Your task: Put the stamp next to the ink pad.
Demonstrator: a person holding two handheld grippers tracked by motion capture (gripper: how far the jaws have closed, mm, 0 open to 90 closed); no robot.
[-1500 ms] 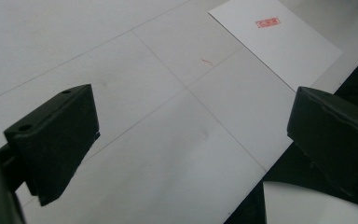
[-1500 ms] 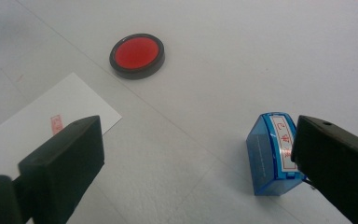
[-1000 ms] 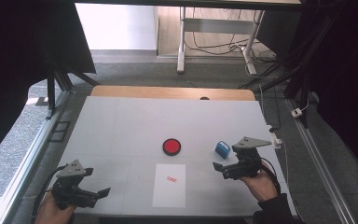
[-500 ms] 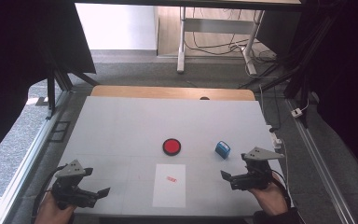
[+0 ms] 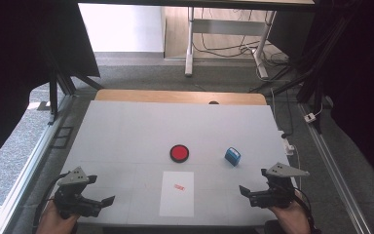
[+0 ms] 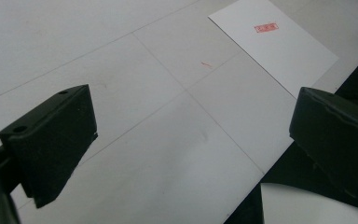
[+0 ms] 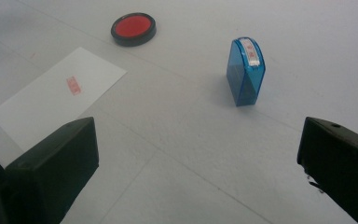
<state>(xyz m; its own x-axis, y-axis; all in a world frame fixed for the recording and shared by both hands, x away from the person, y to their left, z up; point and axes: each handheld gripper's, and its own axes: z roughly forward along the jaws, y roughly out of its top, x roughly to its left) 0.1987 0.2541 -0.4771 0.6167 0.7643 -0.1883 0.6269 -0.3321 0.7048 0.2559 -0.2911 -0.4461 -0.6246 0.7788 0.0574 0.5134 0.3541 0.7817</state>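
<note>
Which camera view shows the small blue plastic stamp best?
The right gripper view: the small blue plastic stamp stands upright, large and sharp, with its white label visible on top. In the high view the stamp is only a tiny blue block right of the round red ink pad.

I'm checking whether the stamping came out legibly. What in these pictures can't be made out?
- The red mark on the white paper sheet: too small in the high view and blurred in both gripper views, so its text is unreadable.
- The blue plastic stamp: its top label is blurred in the right gripper view.
- The paper sheet's far corner: cut off by the left gripper view's top edge.
</note>
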